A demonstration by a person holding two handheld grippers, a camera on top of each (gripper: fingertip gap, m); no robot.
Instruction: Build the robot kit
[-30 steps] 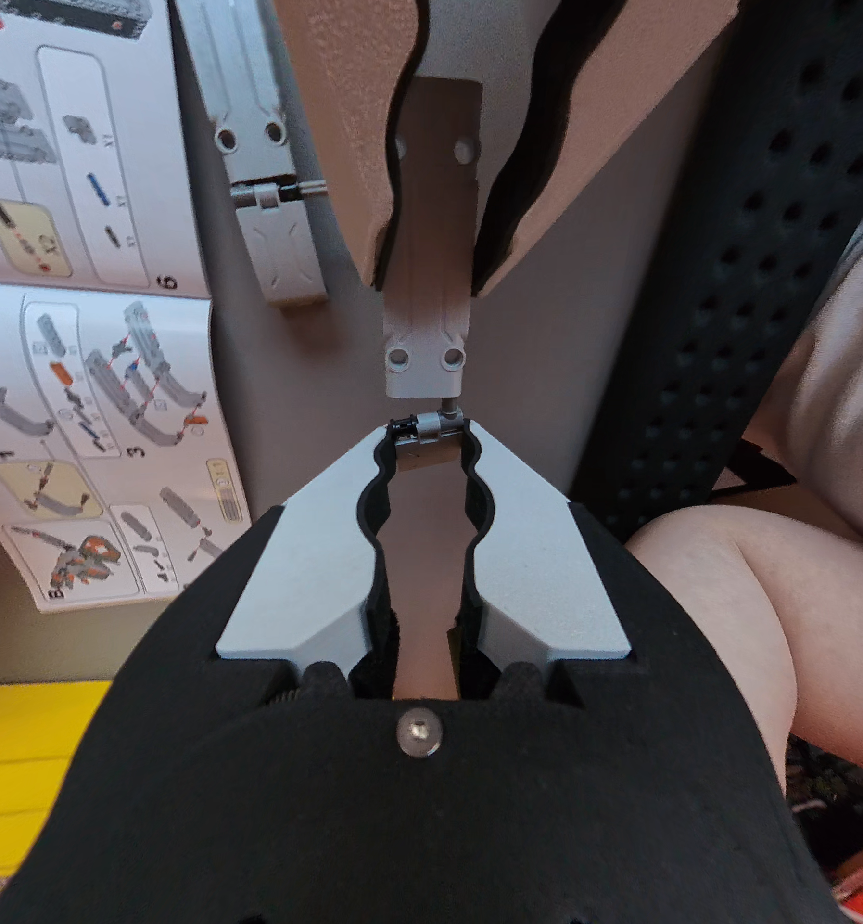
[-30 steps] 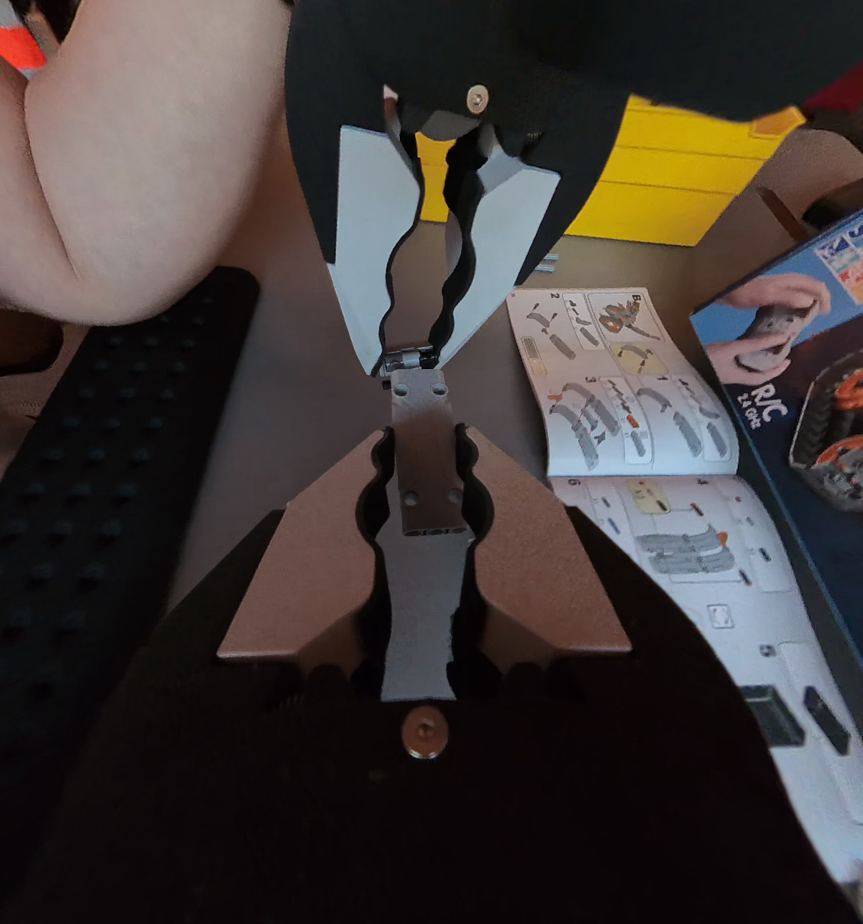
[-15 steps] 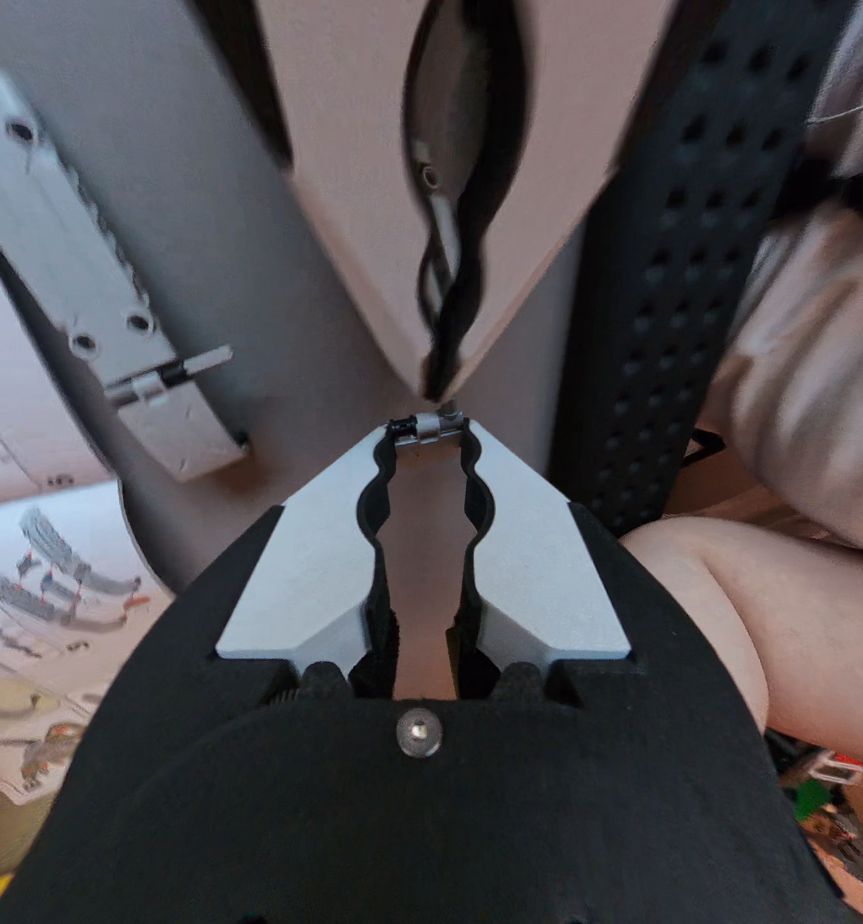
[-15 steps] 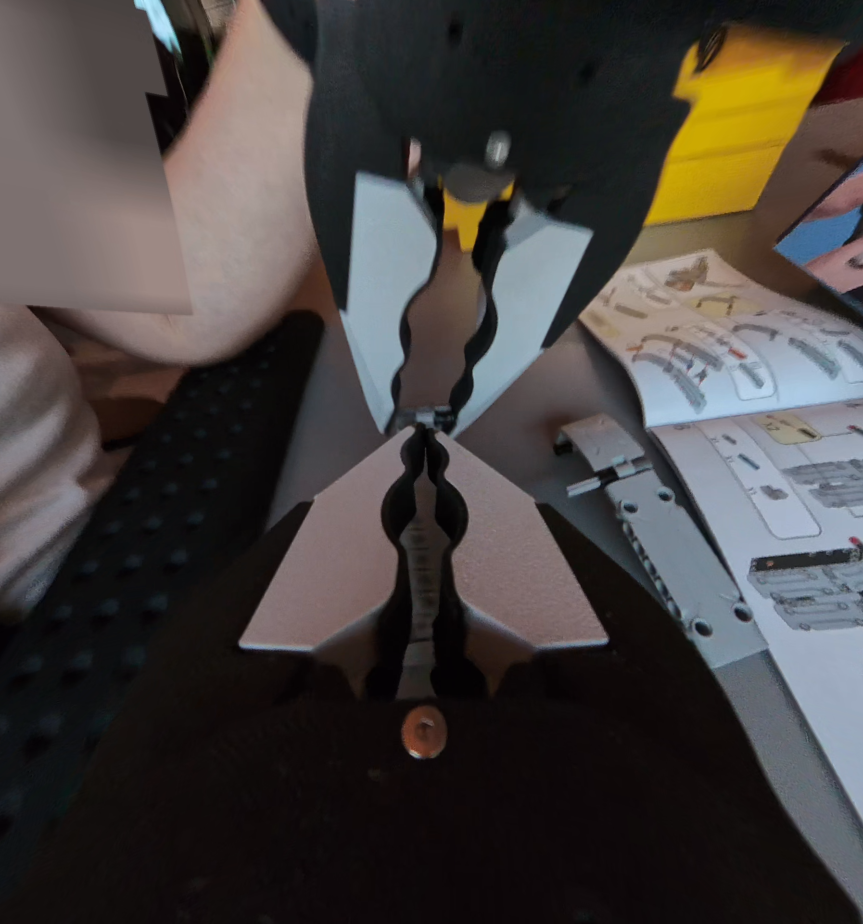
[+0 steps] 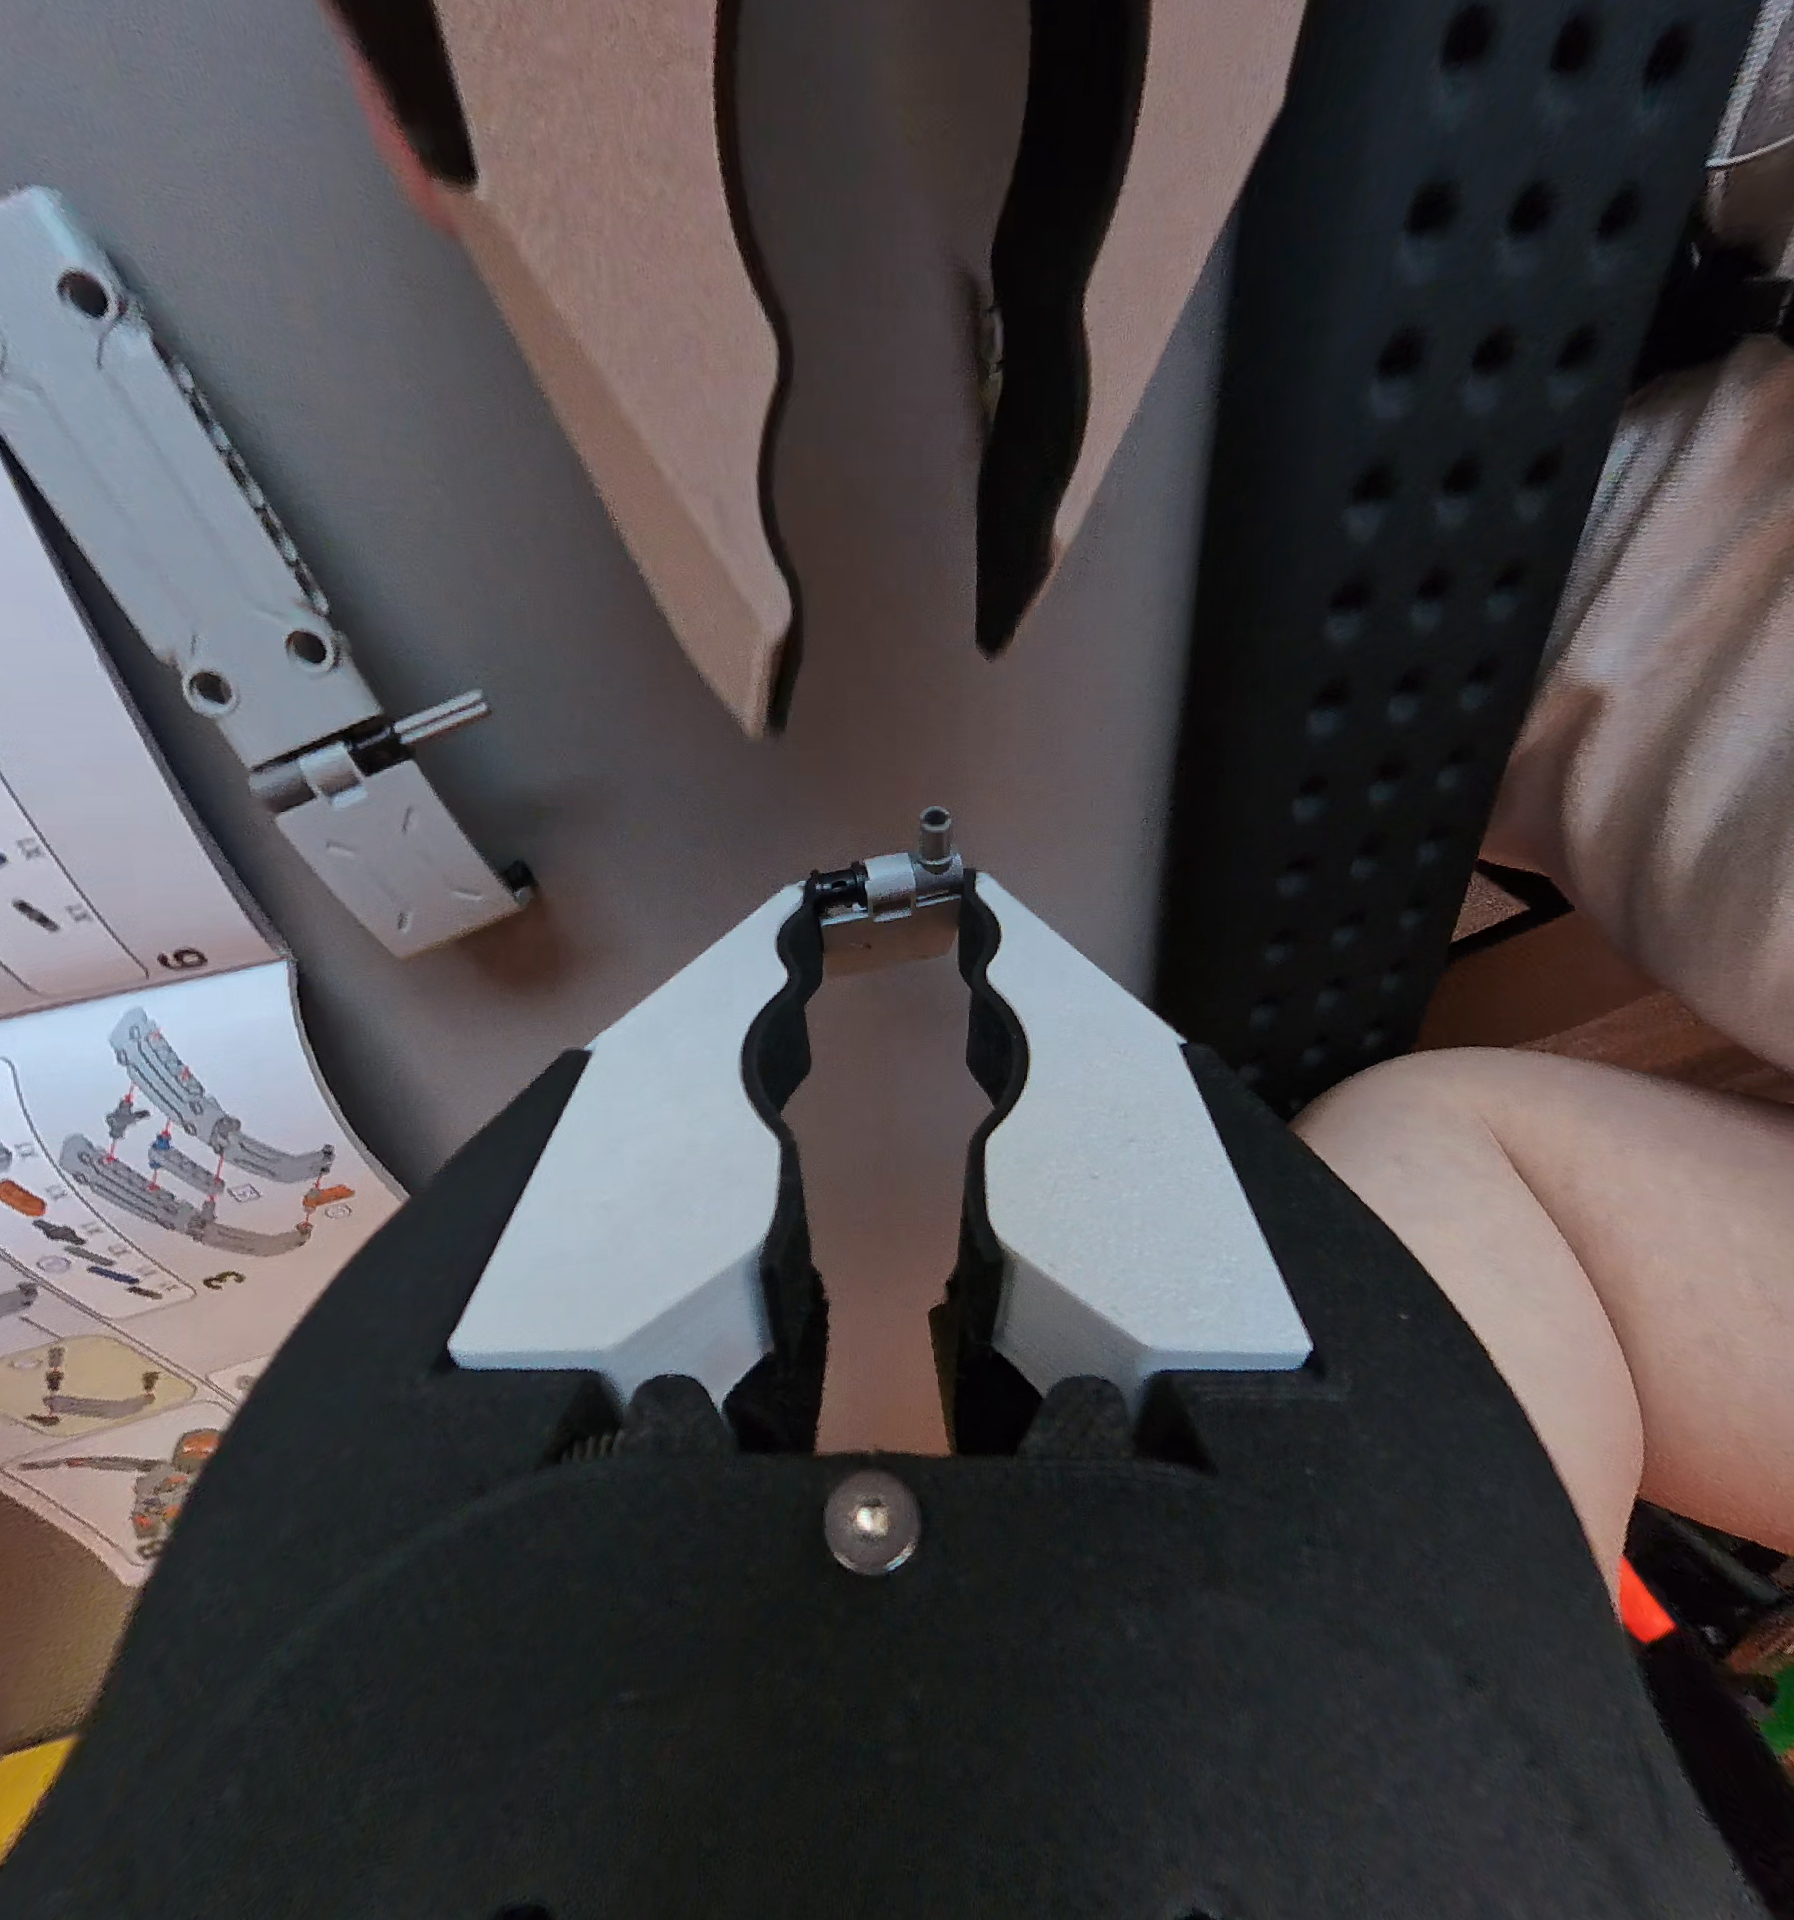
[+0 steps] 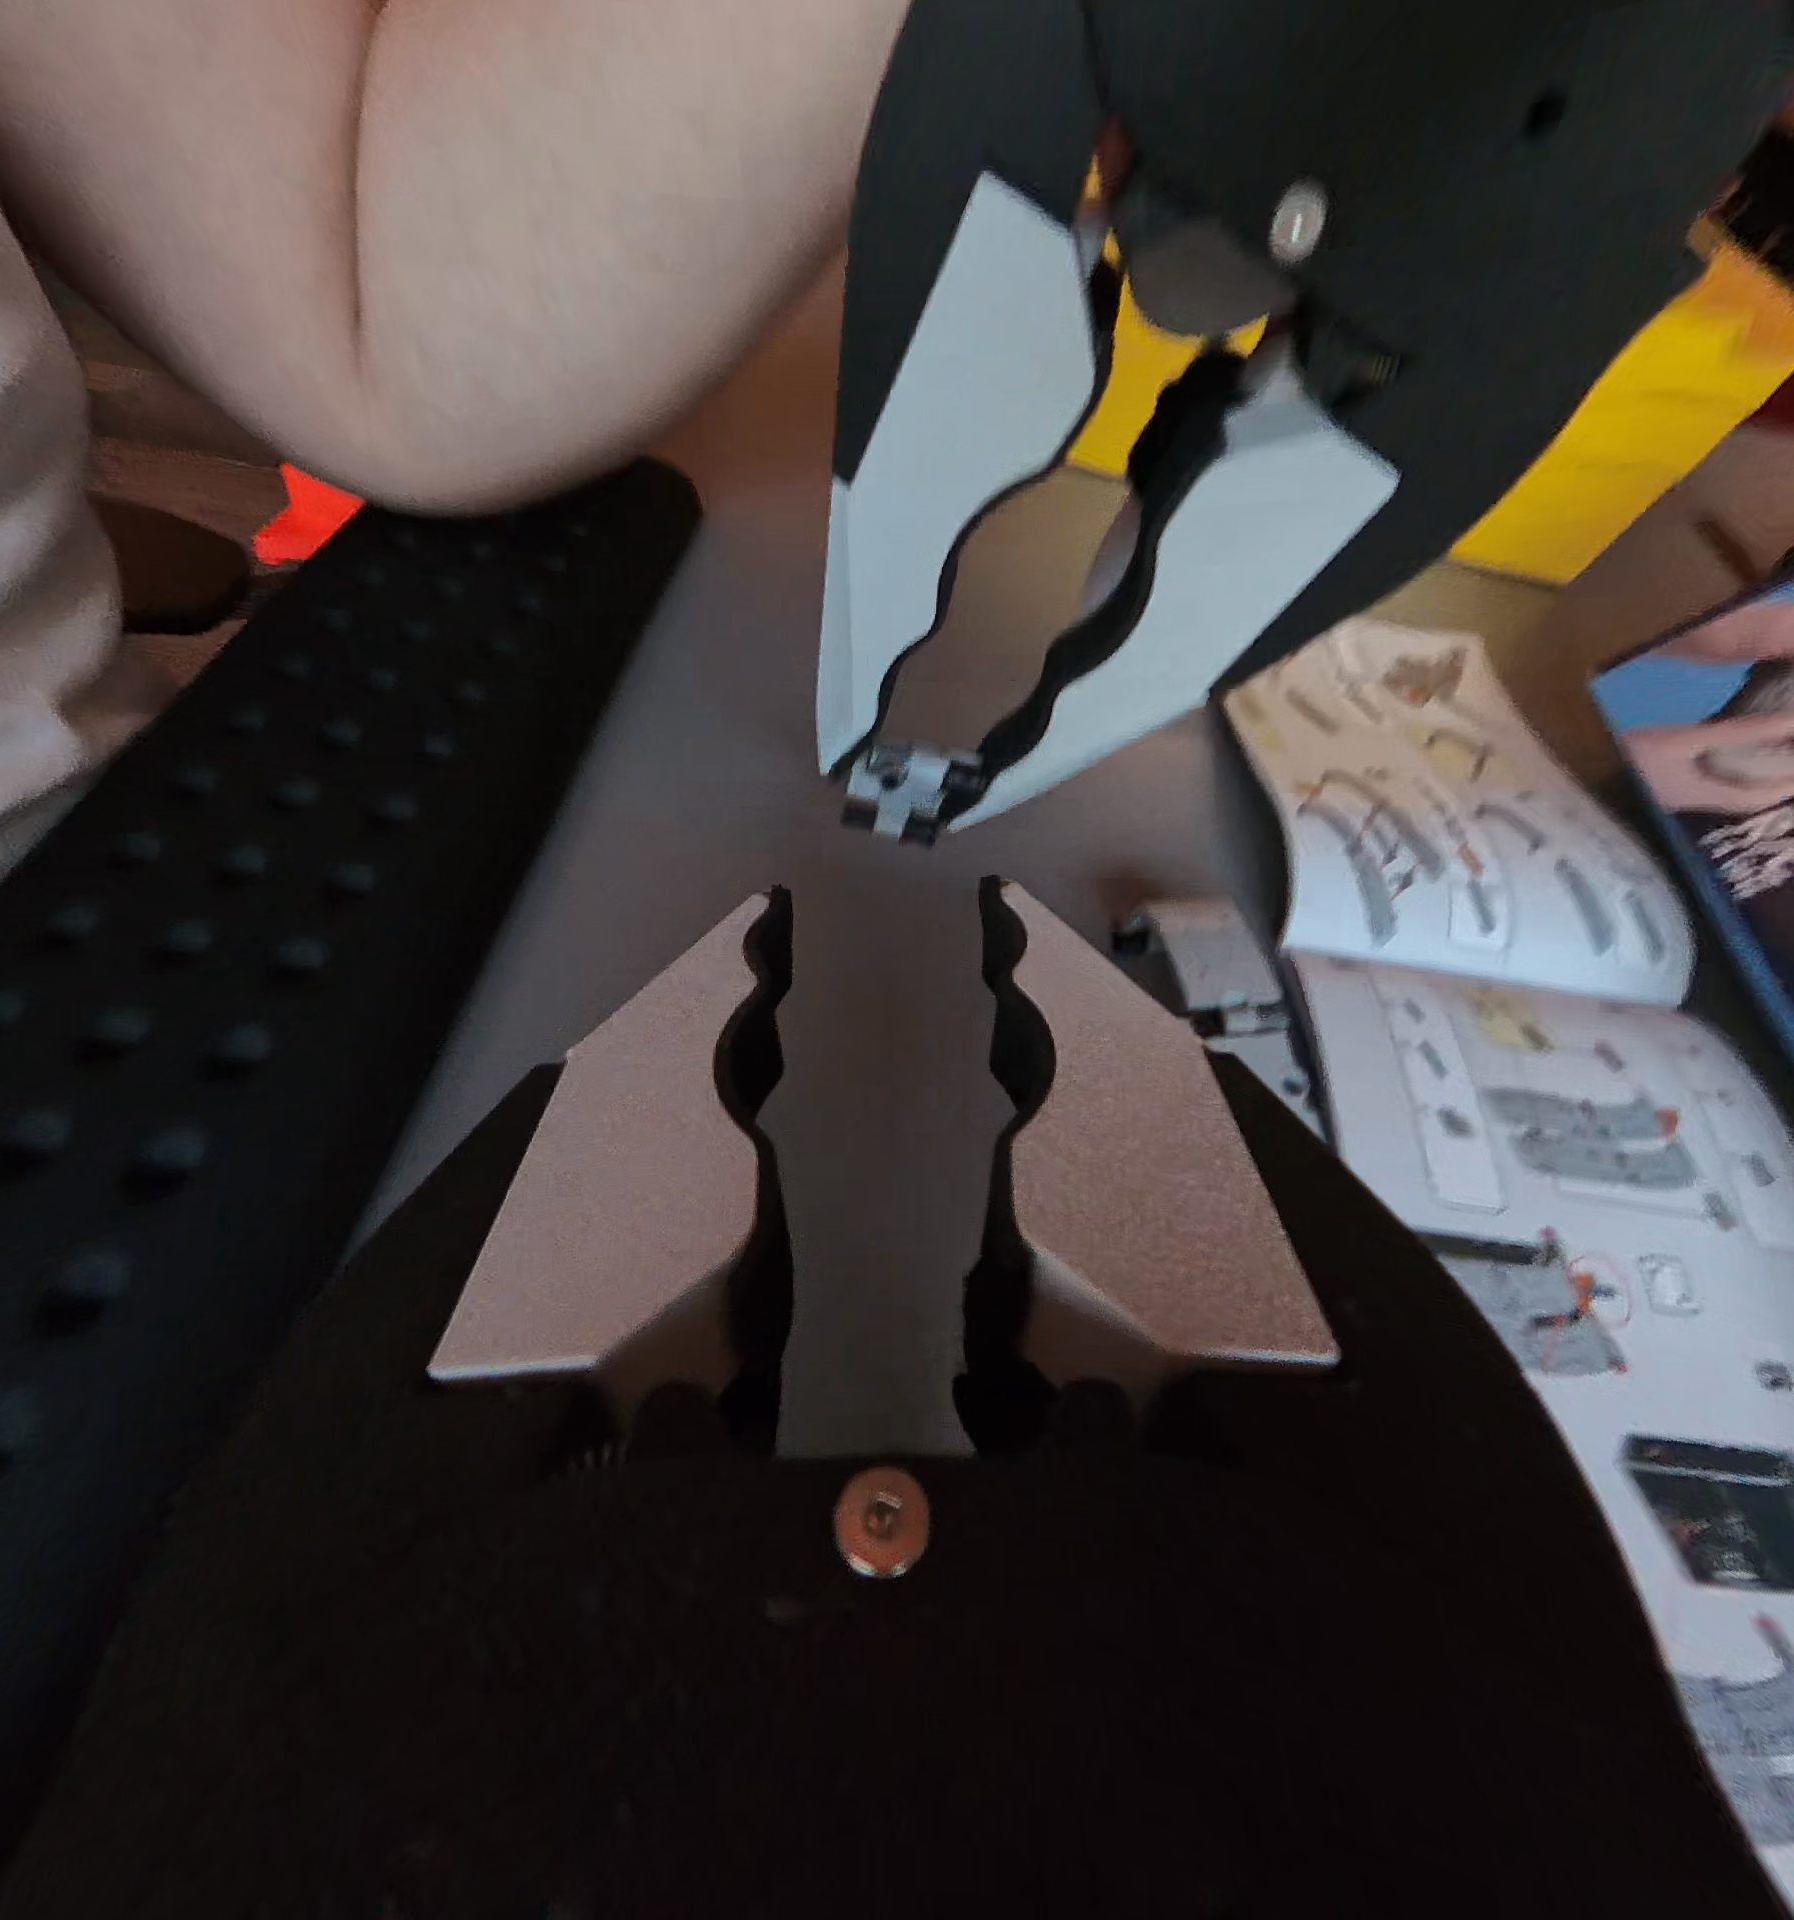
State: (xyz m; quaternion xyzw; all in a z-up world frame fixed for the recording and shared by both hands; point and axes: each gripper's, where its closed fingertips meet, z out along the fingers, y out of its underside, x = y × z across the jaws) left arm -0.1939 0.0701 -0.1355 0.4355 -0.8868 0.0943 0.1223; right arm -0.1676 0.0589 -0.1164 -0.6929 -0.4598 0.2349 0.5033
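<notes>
1. The left claw [image 5: 888, 899] pinches a small grey-and-black connector [image 5: 885, 883] at its tips, above the desk [image 5: 581, 520].
2. The right claw [image 6: 885, 906] faces it, spread apart and empty, just short of the connector.
3. A grey panel [image 5: 207, 561] lies on the desk beside the connector, next to an open instruction booklet [image 5: 93, 1143].

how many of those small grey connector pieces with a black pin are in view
2. One small connector is pinched in the left gripper; another is attached to the grey panel lying beside the booklet. More may be hidden.

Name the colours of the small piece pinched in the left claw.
Light grey with a black end; the small connector piece shows best in the left wrist view.
</notes>
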